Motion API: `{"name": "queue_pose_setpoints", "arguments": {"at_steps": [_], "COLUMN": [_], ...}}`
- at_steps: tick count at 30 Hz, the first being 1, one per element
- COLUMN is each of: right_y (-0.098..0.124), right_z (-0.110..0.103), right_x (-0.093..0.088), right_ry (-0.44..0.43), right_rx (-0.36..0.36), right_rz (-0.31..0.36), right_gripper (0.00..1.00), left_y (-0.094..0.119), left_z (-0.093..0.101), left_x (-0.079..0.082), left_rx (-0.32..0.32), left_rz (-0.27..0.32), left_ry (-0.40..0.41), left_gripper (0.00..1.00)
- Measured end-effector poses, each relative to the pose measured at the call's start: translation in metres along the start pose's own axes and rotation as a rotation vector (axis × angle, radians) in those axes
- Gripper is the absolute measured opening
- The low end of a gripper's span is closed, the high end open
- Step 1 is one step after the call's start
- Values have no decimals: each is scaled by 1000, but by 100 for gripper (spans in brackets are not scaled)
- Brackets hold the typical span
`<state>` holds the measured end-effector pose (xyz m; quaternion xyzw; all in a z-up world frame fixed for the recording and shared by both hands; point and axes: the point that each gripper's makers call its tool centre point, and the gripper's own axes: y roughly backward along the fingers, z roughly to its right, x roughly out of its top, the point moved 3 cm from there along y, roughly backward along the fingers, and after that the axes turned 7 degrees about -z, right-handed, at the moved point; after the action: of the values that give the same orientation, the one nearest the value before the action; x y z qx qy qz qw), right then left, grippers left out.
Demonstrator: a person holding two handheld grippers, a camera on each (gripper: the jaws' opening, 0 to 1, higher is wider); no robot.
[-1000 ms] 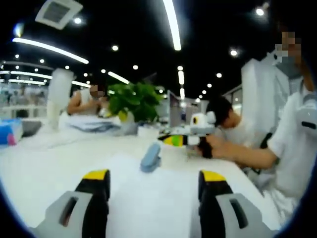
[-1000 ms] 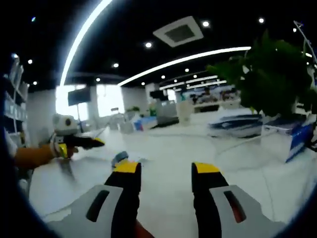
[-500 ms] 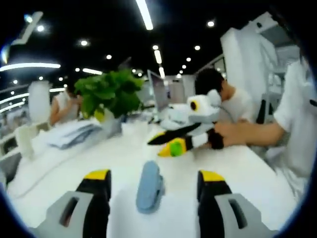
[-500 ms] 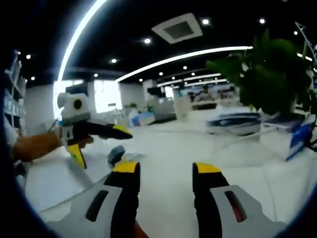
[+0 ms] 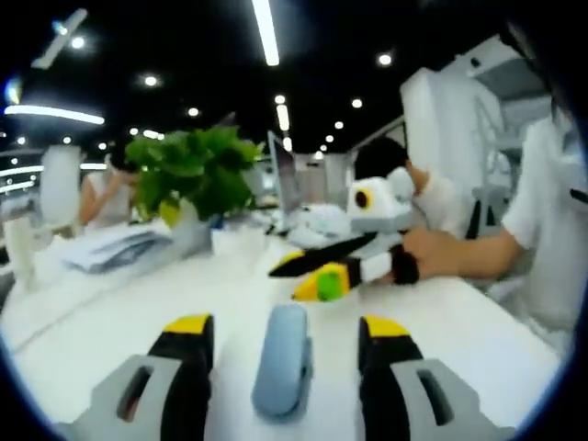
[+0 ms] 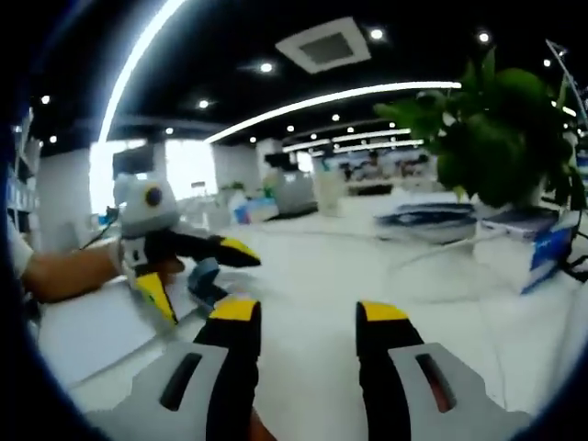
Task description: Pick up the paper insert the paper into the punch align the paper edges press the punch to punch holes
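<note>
Here, in the left gripper view, the left gripper (image 5: 285, 340) has its two yellow-tipped jaws standing apart, with nothing held. The blue-grey punch (image 5: 283, 359) lies on the white table (image 5: 101, 312) right between the jaws, and it touches neither one. To the left of the gripper and farther off, a green plant (image 5: 191, 171) stands beside a loose stack of papers (image 5: 115, 244). Ahead of the punch and to its right, the right gripper (image 5: 317, 269) comes in, held in a person's hand (image 5: 432, 255). Its dark jaws with yellow tips are spread apart above the table, just past the far end of the punch.

In the right gripper view, the left gripper (image 6: 202, 271) shows to the left of this view's own jaws, held by a hand at the end of a bare arm (image 6: 64, 273). Its jaws are spread, and the punch (image 6: 204, 278) sits between them. It lies on a white sheet of paper (image 6: 101, 326) on the table. The right gripper (image 6: 308, 312) is wide open and holds nothing, with bare table ahead of it. Far to its right stands the plant (image 6: 501, 138), with a blue and white box (image 6: 542, 248) near it
</note>
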<state>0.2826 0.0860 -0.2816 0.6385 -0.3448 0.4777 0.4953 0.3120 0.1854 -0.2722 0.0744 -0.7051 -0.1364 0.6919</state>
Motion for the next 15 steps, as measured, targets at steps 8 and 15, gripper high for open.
{"name": "queue_pose_setpoints", "arguments": {"at_steps": [8, 15], "right_y": [-13, -27], "right_z": [-12, -24], "right_x": [-2, -1], "right_ry": [77, 110], "right_rx": [-88, -94], "right_rz": [-50, -78], "right_gripper": [43, 42], "left_y": [-7, -5], "left_z": [4, 0], "left_x": [-11, -9], "left_rx": [7, 9], "left_rz": [-63, -45], "left_ry": [-37, -30], "left_gripper": [65, 62]}}
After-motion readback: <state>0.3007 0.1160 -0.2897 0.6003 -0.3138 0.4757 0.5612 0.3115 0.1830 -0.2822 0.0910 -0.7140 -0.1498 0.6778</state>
